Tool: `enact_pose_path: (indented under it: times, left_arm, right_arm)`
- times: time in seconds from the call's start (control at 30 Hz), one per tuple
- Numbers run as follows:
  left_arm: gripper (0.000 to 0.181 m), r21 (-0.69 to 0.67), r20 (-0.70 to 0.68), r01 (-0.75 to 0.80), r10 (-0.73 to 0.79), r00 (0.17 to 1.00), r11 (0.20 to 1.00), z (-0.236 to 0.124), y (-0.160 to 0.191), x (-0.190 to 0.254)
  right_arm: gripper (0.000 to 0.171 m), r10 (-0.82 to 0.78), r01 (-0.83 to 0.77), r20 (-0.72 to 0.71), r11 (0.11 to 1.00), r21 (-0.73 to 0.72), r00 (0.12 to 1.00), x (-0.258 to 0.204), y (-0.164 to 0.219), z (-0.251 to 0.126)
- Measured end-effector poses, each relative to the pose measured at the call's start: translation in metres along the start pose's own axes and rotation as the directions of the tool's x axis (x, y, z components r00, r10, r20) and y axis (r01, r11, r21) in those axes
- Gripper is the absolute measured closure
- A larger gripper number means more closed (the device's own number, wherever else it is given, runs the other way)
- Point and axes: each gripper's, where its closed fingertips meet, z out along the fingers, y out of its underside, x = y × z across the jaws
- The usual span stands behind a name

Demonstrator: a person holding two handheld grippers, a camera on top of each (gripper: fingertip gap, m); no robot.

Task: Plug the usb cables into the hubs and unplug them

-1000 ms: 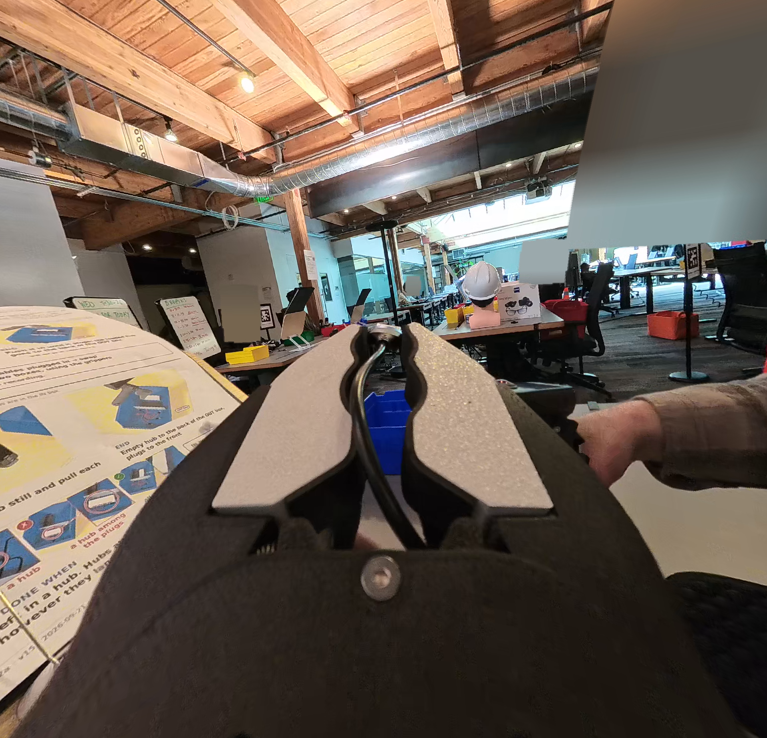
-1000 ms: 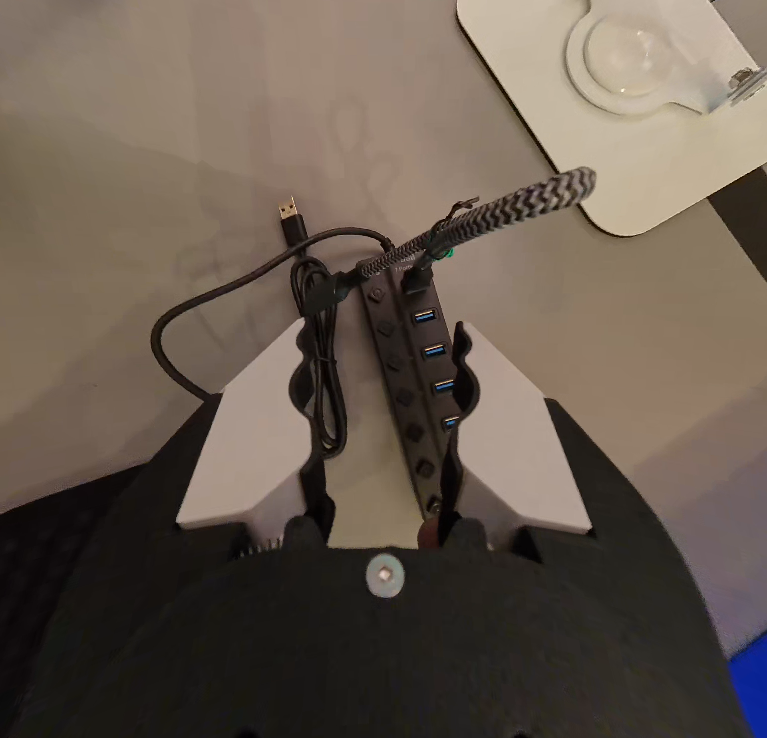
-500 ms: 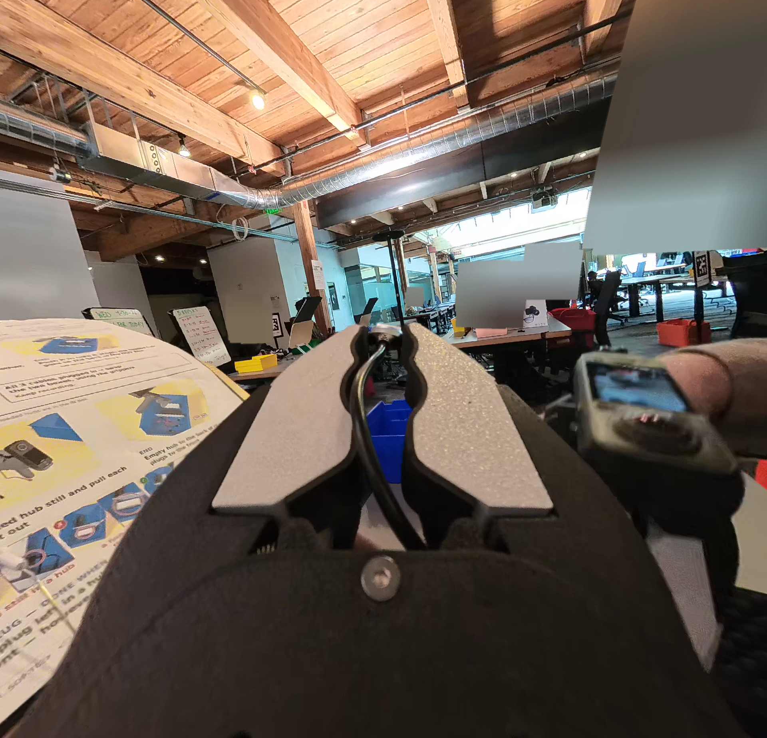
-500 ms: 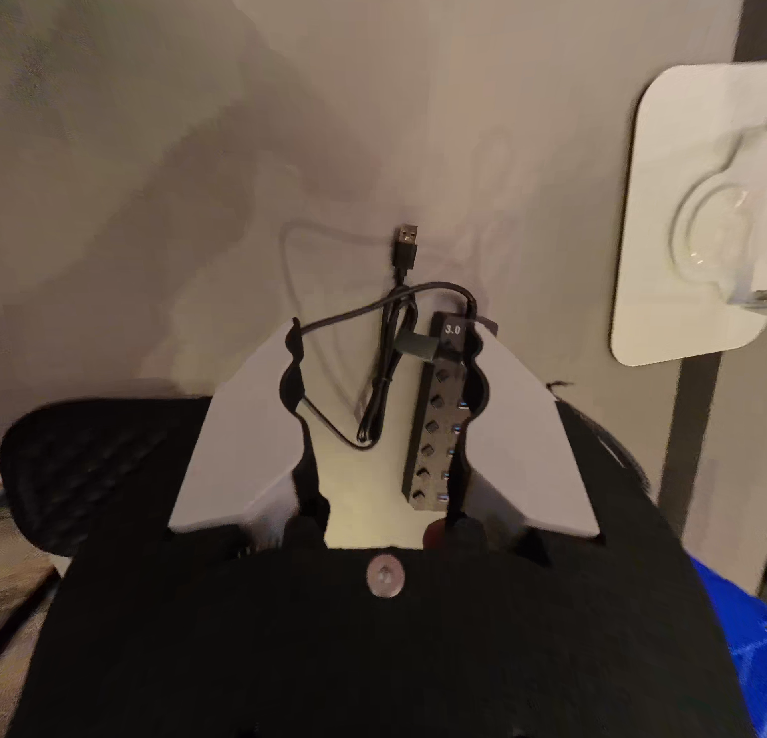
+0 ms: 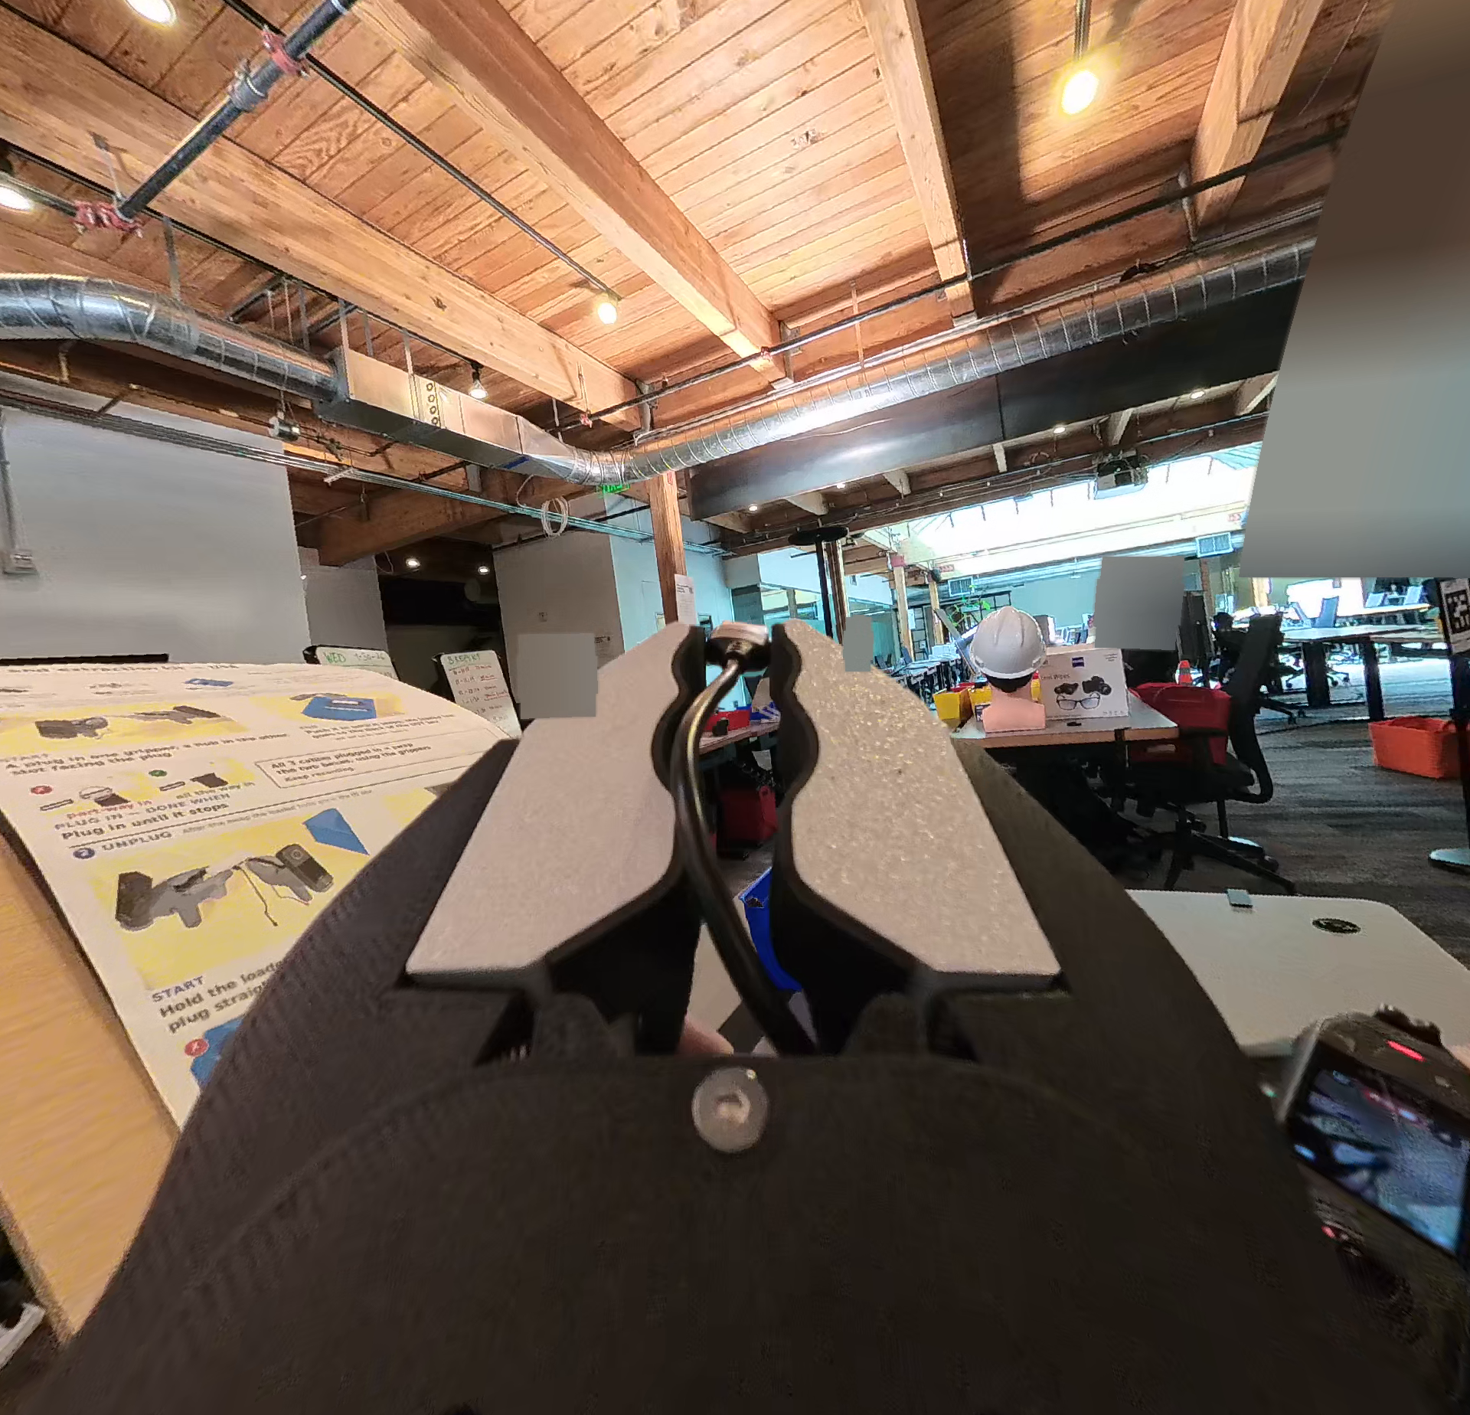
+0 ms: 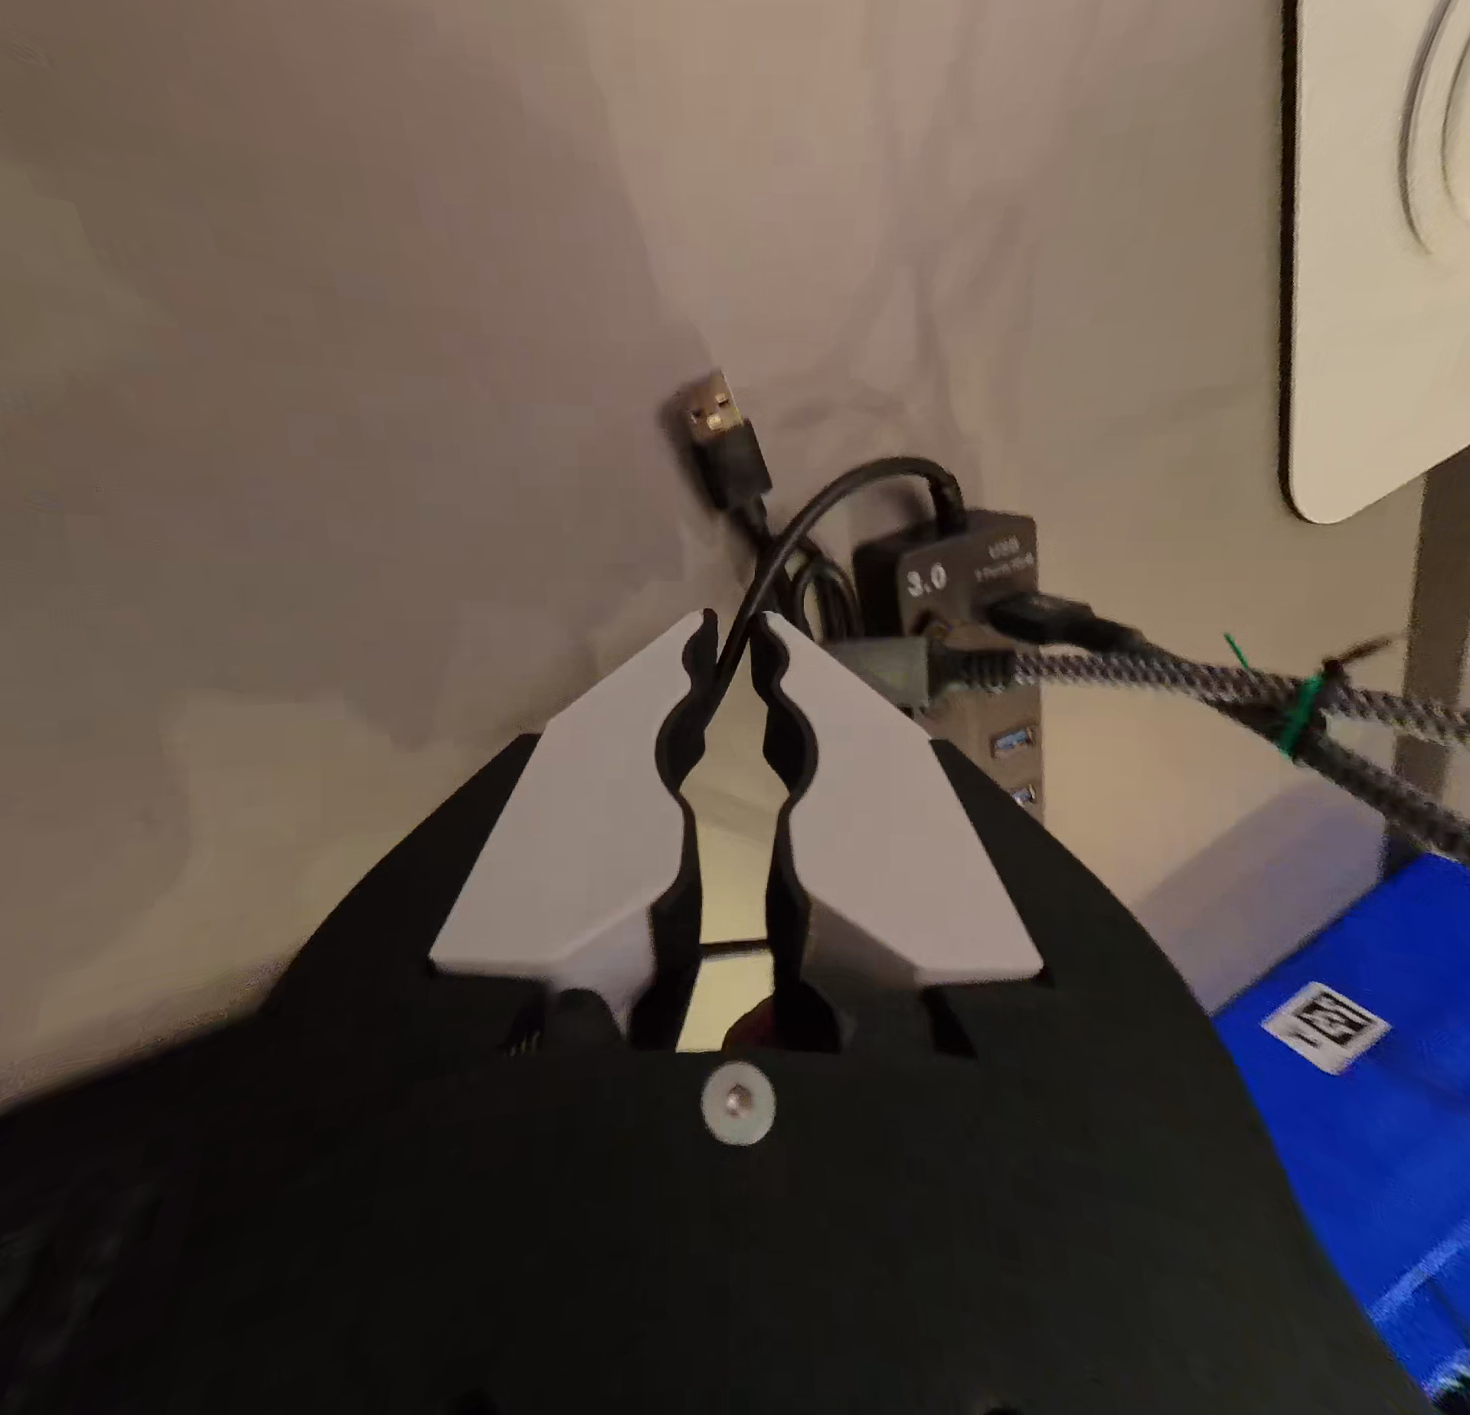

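My left gripper (image 5: 738, 645) is shut on the plug (image 5: 738, 634) of a black USB cable (image 5: 700, 804), held up in the air; the cable runs back between the fingers. In the right wrist view a dark grey USB hub (image 6: 970, 573) with blue ports lies on the grey table. A braided cable (image 6: 1193, 681) is plugged into its top port. The hub's own black cable (image 6: 859, 478) loops left and ends in a loose plug (image 6: 720, 438). My right gripper (image 6: 736, 629) is closed on that black cable just left of the hub.
A blue bin (image 6: 1352, 1019) with a marker tag sits at the right. A white stand base (image 6: 1368, 263) is at the upper right. An instruction sheet (image 5: 199, 804) stands at the left. The other gripper's camera screen (image 5: 1376, 1138) shows at the lower right, over a white table (image 5: 1273, 955).
My right gripper has gone from wide open over the hub to closed on the hub's black cable, shifting left. My left gripper keeps its plug; its view has turned.
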Motion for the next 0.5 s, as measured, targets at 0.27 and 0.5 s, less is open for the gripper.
enact_pose_path:
  times: [0.27, 0.5]
  left_arm:
    - [0.166, 0.009, 0.004, -0.008, 0.008, 1.0, 1.0, -0.002, -0.005, -0.001]
    - [0.166, -0.024, 0.0, -0.015, 0.015, 1.0, 1.0, 0.003, 0.006, 0.002]
  right_arm:
    - [0.171, -0.347, 0.353, 0.113, 0.935, -0.035, 0.931, 0.003, 0.076, -0.036]
    - [0.171, -0.47, 0.48, 0.098, 0.858, -0.183, 0.877, 0.052, 0.17, -0.058]
